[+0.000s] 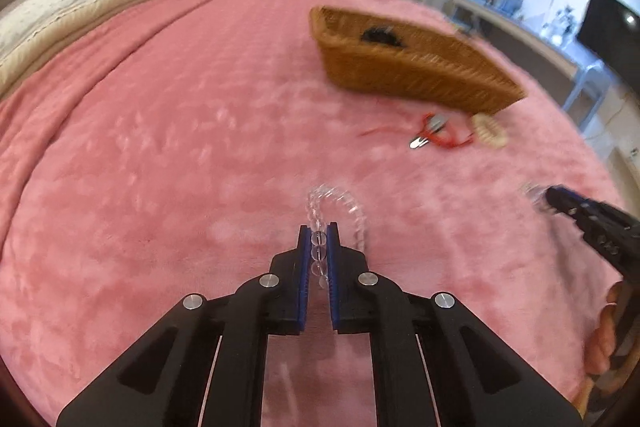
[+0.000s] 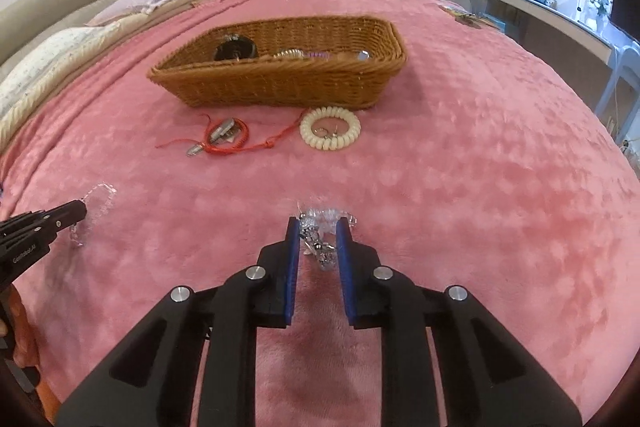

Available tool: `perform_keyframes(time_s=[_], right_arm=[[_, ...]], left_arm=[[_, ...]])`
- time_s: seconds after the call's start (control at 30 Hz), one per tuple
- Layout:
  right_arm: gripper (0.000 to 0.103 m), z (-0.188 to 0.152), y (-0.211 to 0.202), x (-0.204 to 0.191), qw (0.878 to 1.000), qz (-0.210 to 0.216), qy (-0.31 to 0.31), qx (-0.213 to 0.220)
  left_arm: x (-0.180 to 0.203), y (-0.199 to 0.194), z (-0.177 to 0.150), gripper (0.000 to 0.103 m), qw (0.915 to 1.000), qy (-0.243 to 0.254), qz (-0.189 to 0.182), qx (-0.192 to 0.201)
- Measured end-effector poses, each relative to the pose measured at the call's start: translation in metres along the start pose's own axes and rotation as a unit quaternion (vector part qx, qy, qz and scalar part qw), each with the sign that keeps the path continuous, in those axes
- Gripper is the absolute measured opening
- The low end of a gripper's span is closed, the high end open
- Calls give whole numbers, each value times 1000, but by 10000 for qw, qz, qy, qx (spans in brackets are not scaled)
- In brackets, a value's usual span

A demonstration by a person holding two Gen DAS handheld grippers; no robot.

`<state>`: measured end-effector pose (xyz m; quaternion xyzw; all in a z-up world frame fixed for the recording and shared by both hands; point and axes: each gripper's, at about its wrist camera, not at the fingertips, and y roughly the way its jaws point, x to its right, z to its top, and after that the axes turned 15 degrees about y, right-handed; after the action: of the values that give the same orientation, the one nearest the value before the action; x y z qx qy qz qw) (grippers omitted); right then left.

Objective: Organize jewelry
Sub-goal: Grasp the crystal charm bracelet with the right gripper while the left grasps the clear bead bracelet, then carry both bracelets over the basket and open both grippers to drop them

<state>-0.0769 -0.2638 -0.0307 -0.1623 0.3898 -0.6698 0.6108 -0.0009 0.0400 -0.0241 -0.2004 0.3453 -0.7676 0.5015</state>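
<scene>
My left gripper (image 1: 319, 227) is shut on a clear bead bracelet (image 1: 352, 203), whose loop arcs out ahead of the pads just above the pink blanket (image 1: 160, 147). In the right wrist view the same gripper (image 2: 82, 211) and bracelet (image 2: 100, 199) show at the left edge. My right gripper (image 2: 318, 223) is shut on a small tangle of clear and silver jewelry (image 2: 324, 217); the left wrist view shows that gripper (image 1: 560, 195) at the right edge. A brown wicker basket (image 2: 280, 87) lies farther back with several pieces inside.
In front of the basket lie a red cord bracelet (image 2: 228, 143), a silver hair clip (image 2: 222, 131) and a cream coil hair tie (image 2: 308, 137) with small earrings inside its ring. Pillows (image 2: 60, 51) sit at the left, and a desk (image 2: 560, 15) stands beyond the bed.
</scene>
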Motion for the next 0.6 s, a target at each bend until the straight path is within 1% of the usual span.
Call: perform_keyframes(time_s=[0.13, 0.3, 0.43, 0.6], right_arm=[[16, 4, -13, 1, 9998, 168, 104, 25], [16, 20, -39, -8, 9993, 298, 73, 217], [16, 43, -60, -19, 9980, 381, -59, 497], [16, 87, -70, -35, 9954, 452, -205, 820]], left_arm=[[5, -22, 10, 6, 9990, 92, -110, 413], [11, -52, 32, 6, 9951, 207, -254, 929], [14, -67, 59, 6, 9908, 317, -379, 1256], [16, -68, 103, 6, 9852, 474, -542, 1556]])
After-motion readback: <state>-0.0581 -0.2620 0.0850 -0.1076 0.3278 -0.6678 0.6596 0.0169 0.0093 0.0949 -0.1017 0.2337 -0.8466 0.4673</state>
